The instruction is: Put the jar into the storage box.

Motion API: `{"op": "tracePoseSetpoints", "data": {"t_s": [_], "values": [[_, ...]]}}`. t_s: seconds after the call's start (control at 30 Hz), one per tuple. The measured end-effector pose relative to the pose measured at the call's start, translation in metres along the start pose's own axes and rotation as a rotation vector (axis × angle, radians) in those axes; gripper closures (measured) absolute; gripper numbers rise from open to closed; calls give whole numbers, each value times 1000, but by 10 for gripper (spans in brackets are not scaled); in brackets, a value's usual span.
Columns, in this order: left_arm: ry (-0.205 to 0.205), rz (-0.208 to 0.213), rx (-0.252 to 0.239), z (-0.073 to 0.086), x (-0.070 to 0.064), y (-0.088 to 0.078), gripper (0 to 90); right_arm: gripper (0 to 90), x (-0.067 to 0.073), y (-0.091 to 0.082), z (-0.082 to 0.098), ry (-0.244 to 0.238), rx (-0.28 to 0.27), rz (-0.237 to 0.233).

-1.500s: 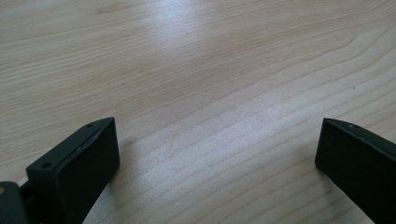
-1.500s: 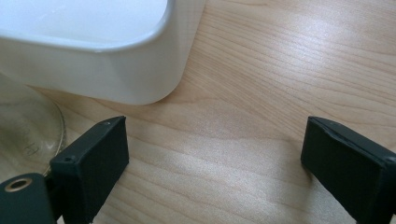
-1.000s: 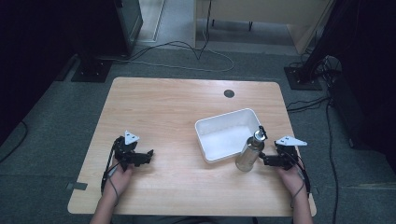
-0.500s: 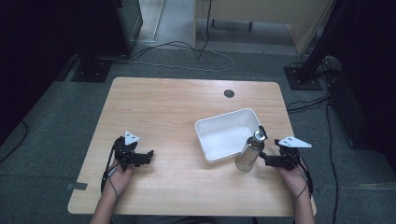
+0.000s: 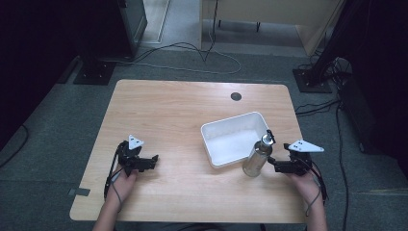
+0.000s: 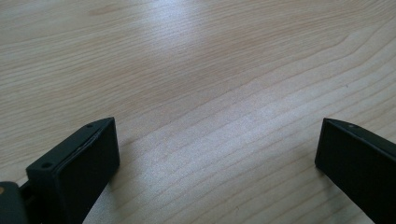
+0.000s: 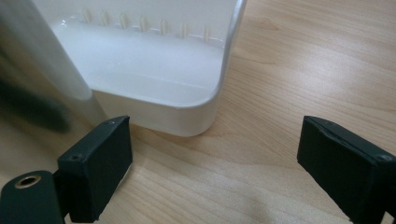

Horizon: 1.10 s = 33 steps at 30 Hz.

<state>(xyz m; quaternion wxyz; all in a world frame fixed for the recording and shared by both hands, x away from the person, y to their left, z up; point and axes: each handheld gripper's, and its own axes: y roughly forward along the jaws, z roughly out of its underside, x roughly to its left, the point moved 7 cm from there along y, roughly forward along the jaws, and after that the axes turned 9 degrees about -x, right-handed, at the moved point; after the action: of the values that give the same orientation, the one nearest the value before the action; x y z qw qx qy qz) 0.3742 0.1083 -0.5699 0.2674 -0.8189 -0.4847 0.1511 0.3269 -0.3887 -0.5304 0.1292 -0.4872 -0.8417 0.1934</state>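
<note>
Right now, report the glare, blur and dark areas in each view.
High view: the light wooden table is lit and the surrounding floor falls into darkness. Left gripper view: a pale sheen crosses the wood grain. Right gripper view: the shiny metal bottle is a close blur, and the white plastic tub looks bright.

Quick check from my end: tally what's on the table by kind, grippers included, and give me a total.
White tubs: 1, the white tub
Metal bottles: 1, the metal bottle, upright by the tub
Grippers: 2, the left gripper and the right gripper, both with jaws apart
Total: 4
</note>
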Motion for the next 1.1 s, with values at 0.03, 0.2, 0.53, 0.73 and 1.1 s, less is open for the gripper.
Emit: {"op": "tracePoseSetpoints", "data": {"t_s": [0.03, 0.2, 0.53, 0.73, 1.1], "values": [[-1, 0, 0, 0, 0, 0, 0, 100, 1, -1, -1, -4, 4, -5], [0, 0, 0, 0, 0, 0, 0, 101, 7, -6, -2, -35, 30, -29], [0, 0, 0, 0, 0, 0, 0, 101, 15, -7, -1, -60, 79, -70], [0, 0, 0, 0, 0, 0, 0, 101, 22, -12, -2, -74, 103, -114], [0, 0, 0, 0, 0, 0, 0, 102, 40, -16, -4, -122, 113, -215]]}}
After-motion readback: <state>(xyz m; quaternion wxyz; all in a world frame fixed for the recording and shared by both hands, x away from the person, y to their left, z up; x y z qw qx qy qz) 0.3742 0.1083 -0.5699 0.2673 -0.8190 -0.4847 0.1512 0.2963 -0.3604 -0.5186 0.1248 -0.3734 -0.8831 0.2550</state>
